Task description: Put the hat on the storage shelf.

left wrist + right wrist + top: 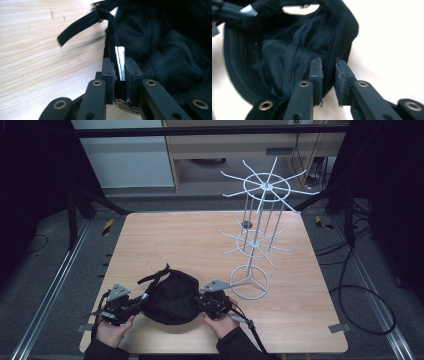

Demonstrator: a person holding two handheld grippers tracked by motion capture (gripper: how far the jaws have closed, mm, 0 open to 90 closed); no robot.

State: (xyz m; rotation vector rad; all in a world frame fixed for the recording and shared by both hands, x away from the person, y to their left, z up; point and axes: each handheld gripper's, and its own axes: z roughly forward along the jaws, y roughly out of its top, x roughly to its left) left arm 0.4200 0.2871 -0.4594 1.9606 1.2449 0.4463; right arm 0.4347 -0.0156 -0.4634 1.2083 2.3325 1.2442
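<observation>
Your left gripper (119, 80) is pinching the rim of the black cap (171, 296) right at its white label (120, 63), jaws pressed onto the band. Your right gripper (328, 75) straddles the opposite rim; its jaws sit on either side of the stitched edge with a narrow gap showing, so I judge it to be closing on the band, not yet clamped hard. The cap lies upside down on the surface (200, 240), near your edge, between your two hands, with its hollow facing up and its adjusting strap (77, 26) trailing loose onto the wood.

So far, as I read it, the grasp is made on one side and nearly made on the other; the cap is not yet lifted. The white wire rack (257, 235) stands well apart, farther back on your right, with every hook bare. If hanging is the aim, the lift, the carry and the placing on a hook are all still left.
</observation>
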